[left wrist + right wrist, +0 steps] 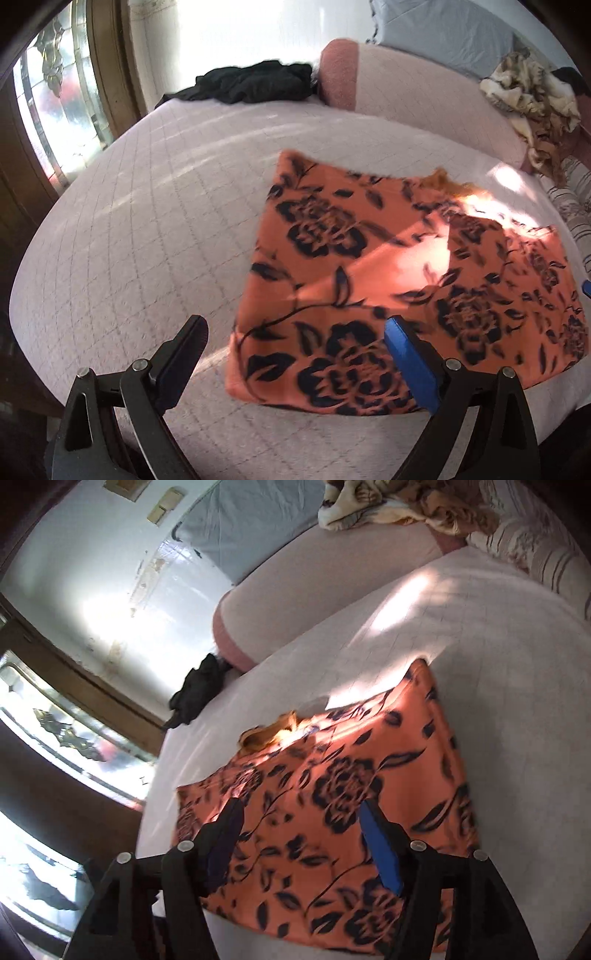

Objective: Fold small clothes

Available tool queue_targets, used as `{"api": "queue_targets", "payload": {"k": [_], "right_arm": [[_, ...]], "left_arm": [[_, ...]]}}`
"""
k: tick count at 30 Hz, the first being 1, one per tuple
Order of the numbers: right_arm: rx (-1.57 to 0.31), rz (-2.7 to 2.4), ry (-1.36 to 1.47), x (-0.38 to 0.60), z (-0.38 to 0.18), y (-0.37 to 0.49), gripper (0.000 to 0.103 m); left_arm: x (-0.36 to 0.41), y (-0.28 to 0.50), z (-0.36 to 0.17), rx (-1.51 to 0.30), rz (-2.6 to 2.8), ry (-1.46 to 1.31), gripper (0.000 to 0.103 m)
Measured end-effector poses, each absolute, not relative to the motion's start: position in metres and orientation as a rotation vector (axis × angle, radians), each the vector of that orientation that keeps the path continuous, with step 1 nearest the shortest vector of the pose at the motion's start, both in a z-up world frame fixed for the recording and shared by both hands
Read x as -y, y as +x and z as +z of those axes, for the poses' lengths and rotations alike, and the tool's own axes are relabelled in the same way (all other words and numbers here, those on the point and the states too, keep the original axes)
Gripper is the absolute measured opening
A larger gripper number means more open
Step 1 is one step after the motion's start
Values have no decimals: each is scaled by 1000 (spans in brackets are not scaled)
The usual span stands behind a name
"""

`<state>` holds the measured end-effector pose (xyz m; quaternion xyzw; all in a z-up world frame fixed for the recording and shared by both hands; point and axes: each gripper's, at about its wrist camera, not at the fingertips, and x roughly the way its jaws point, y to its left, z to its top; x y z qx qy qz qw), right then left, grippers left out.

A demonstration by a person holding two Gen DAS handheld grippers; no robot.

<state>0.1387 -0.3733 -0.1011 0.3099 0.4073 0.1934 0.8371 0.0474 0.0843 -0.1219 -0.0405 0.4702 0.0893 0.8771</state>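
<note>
An orange garment with a dark flower print (388,266) lies folded flat on the pale quilted bed (147,221). My left gripper (295,332) hovers over its near left corner, jaws wide open with nothing between them. In the right wrist view the same garment (351,782) fills the middle. My right gripper (299,812) hangs just above the cloth with its jaws apart, and no cloth is pinched between its pads. A small tan fold (269,734) pokes out at the garment's far edge.
A black garment (247,83) lies crumpled at the bed's far end beside a pink bolster (340,74). A beige patterned blanket (532,92) and a striped pillow (576,195) sit at the right. A glass door (55,99) stands left of the bed.
</note>
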Motion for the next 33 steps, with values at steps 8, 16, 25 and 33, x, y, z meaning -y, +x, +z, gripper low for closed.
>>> {"api": "queue_targets", "payload": {"k": [8,16,25,33], "right_arm": [[-848,264,816,398,-134,121,69],[-920,142,934,425,-146,137,78],[-898,119,762,419,-141,239,77],[-835,173,867,426,-122,207,78]], "left_arm": [[-95,42,-112,-956,249,-90,98],[-61,47,-98,-927,193,-35,98],[-49,66,-98,-945,163,-42,98],[-51,66,-105,-960,164,-48,98]]}}
